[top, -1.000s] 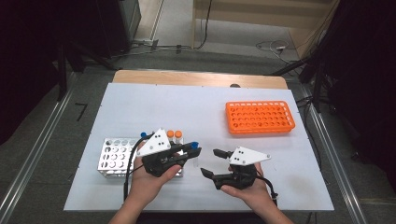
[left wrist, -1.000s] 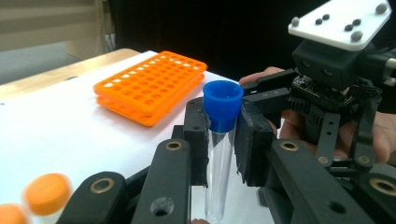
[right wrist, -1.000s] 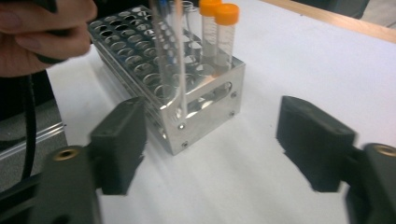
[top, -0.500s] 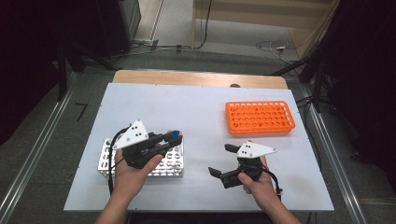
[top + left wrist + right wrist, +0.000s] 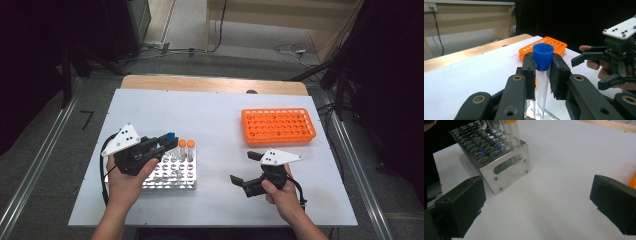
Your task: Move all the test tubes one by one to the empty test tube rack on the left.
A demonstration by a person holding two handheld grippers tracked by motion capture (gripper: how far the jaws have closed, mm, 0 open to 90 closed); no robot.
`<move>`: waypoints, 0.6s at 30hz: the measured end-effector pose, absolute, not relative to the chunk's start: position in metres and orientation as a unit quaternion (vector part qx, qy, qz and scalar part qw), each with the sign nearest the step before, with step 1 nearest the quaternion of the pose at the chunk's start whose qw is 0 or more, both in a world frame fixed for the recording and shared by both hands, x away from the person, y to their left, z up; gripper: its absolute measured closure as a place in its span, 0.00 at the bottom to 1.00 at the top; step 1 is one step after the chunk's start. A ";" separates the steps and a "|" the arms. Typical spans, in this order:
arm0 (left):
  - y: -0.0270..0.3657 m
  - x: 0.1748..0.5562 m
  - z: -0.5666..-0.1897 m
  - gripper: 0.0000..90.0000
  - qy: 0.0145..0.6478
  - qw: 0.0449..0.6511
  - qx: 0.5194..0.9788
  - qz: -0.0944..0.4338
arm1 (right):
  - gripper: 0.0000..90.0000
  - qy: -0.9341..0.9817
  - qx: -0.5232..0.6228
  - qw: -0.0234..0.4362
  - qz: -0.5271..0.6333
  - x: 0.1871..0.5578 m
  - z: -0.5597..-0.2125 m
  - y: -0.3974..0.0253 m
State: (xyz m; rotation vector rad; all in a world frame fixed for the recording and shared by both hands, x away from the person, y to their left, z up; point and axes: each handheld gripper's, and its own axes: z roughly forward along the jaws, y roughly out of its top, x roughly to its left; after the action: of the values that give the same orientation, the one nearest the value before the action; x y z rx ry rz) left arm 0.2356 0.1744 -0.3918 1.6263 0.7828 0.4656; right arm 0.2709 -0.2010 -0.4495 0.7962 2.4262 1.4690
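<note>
My left gripper [image 5: 161, 145] is shut on a clear tube with a blue cap [image 5: 170, 136], held upright over the back of the metal rack [image 5: 186, 179]. In the left gripper view the blue-capped tube [image 5: 543, 56] stands between the two pads, cap above them. Two orange-capped tubes [image 5: 186, 144] stand in the rack's back row, just right of the held tube. My right gripper [image 5: 244, 167] is open with nothing between its jaws, low over the table to the right of the rack. Its view looks at the metal rack [image 5: 499, 157] and an orange-capped tube [image 5: 511, 127].
An orange plastic rack [image 5: 278, 125] with no tubes lies at the back right of the white table [image 5: 215, 115]; it also sits behind the held tube as the orange rack [image 5: 549, 43]. The right gripper [image 5: 599, 67] and its hand are at that view's right.
My left gripper has moved left from the middle of the table to above the metal rack's back row. The right gripper has shifted slightly right and stays open.
</note>
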 end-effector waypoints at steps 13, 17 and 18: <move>0.200 0.236 -0.393 0.85 0.365 0.590 0.685 0.223 | 0.00 0.817 0.277 0.110 0.493 0.280 -0.451 -0.215; 0.208 0.236 -0.394 0.85 0.373 0.587 0.681 0.228 | 0.00 0.818 0.281 0.115 0.488 0.283 -0.454 -0.220; 0.210 0.236 -0.395 0.85 0.375 0.586 0.680 0.231 | 0.00 0.817 0.283 0.114 0.489 0.285 -0.454 -0.222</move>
State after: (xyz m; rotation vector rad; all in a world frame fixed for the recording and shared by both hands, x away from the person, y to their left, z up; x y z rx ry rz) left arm 0.2362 0.2097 -0.3948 1.5865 0.8743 0.5380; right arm 0.2846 -0.2221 -0.4541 0.8302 2.3954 1.4333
